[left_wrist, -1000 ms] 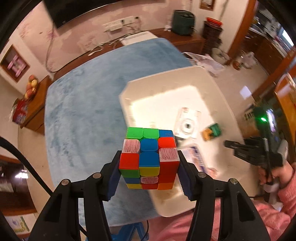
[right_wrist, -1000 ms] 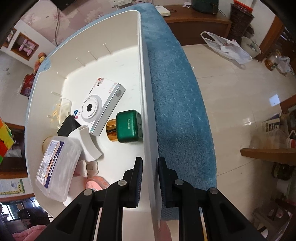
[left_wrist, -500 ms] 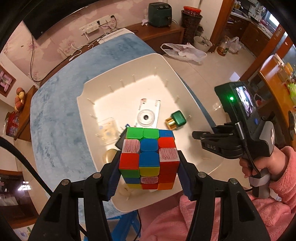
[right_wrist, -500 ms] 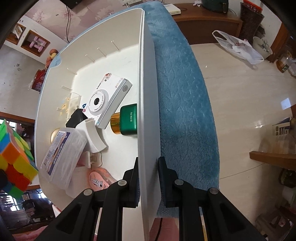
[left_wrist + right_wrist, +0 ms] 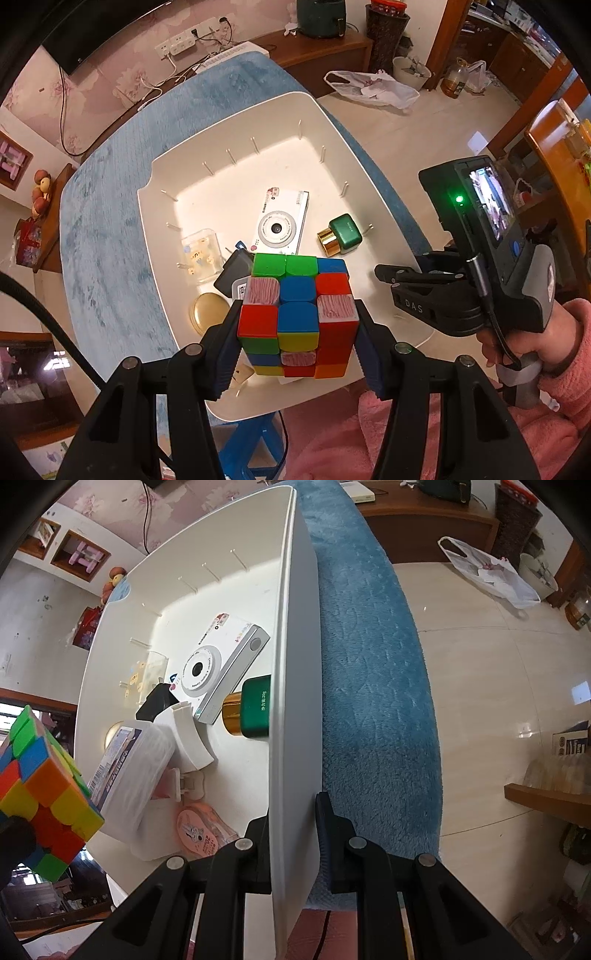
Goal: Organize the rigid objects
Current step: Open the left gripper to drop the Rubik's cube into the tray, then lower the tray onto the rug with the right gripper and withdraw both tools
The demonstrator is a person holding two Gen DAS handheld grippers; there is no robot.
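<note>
Blue plush-covered table (image 5: 110, 229), a white bin (image 5: 236, 122) directly on it near one edge

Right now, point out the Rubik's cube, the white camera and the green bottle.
Rubik's cube (image 5: 297, 314), left wrist view, centre of its top face.
White camera (image 5: 277, 229), left wrist view, on its lens ring.
Green bottle (image 5: 345, 233), left wrist view, on its green body.
</note>
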